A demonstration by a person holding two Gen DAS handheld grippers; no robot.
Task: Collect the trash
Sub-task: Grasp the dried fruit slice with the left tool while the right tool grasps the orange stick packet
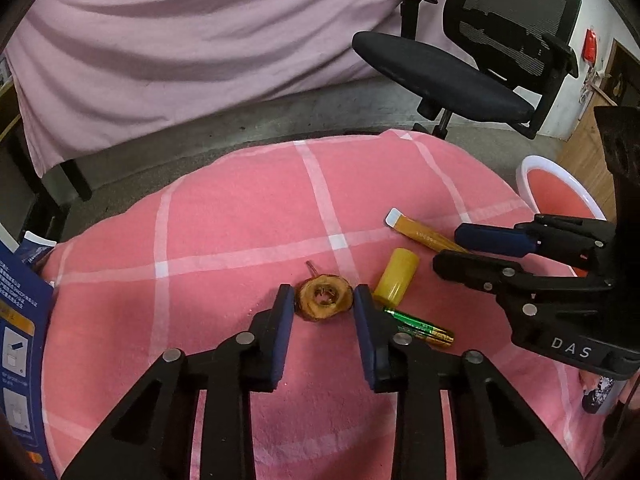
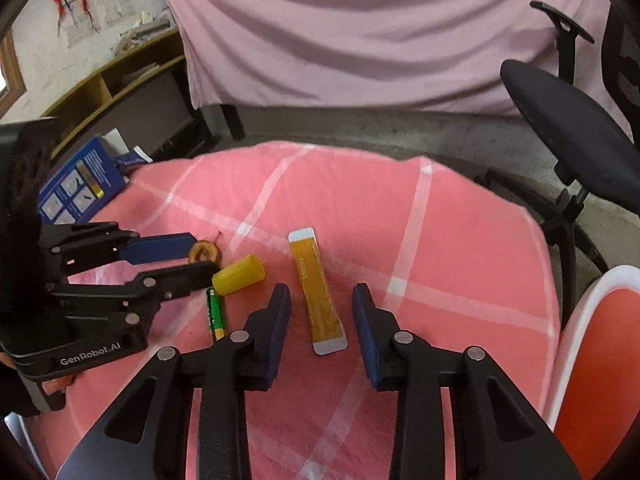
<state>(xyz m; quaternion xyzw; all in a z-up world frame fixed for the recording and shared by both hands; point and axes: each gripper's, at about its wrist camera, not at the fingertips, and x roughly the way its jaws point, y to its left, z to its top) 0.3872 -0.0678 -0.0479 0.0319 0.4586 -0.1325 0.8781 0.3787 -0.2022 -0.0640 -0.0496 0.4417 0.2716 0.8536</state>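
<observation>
On the pink checked cloth [image 1: 240, 216] lie a brown dried fruit slice [image 1: 324, 298], a yellow cap [image 1: 396, 277], a green battery [image 1: 420, 327] and an orange sachet [image 1: 424, 233]. My left gripper [image 1: 323, 296] is open with its jaws on either side of the fruit slice, not closed on it. My right gripper [image 2: 322, 300] is open around the orange sachet [image 2: 317, 292], apart from it. The right wrist view also shows the fruit slice [image 2: 202, 251], cap [image 2: 239, 274], battery [image 2: 216, 314] and left gripper [image 2: 200, 254]. The left wrist view shows the right gripper [image 1: 448, 246].
A white bin with a red liner [image 1: 560, 188] stands at the table's right edge, also in the right wrist view [image 2: 600, 340]. A blue box [image 2: 80, 184] sits at the left edge. A black office chair [image 1: 460, 60] and a pink draped sheet [image 1: 180, 40] stand beyond the table.
</observation>
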